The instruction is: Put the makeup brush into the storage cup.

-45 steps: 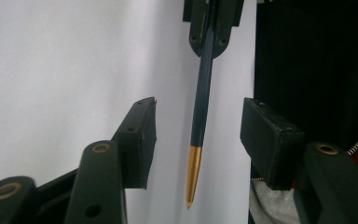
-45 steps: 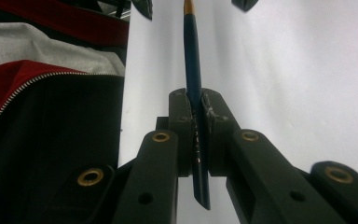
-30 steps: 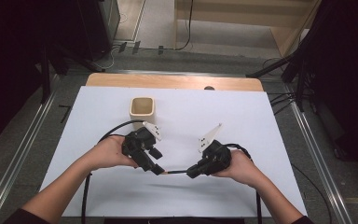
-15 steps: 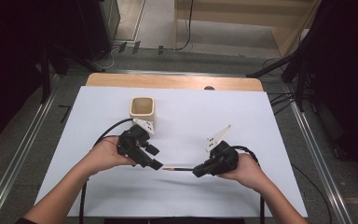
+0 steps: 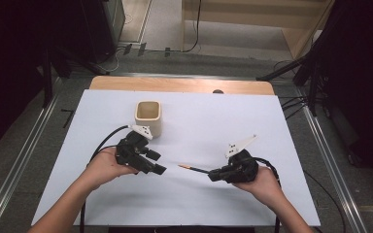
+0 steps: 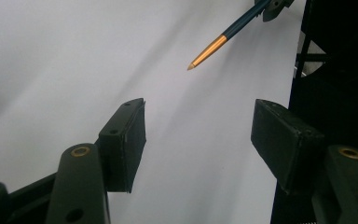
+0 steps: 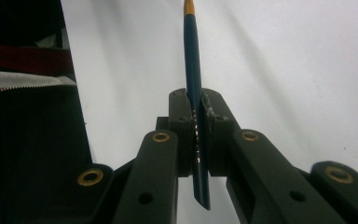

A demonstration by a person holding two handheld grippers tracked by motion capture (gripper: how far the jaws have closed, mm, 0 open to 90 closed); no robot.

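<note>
So my two hands have drifted apart over the last second. Earlier the left claw (image 5: 159, 169) sat right up against the pencil (image 5: 193, 168), now its tip hangs free in the gap between them, just above the white bench (image 5: 272, 121). The right claw (image 5: 215, 174) is clamped tight on the pencil's shaft, while the left one's jaws stand apart with nothing in them. I reckon the pencil is fully handed to my right side now, maybe headed for the beige cup (image 5: 148, 117) behind. It's a slim dark-blue pencil with a gold band and pale point.
</note>
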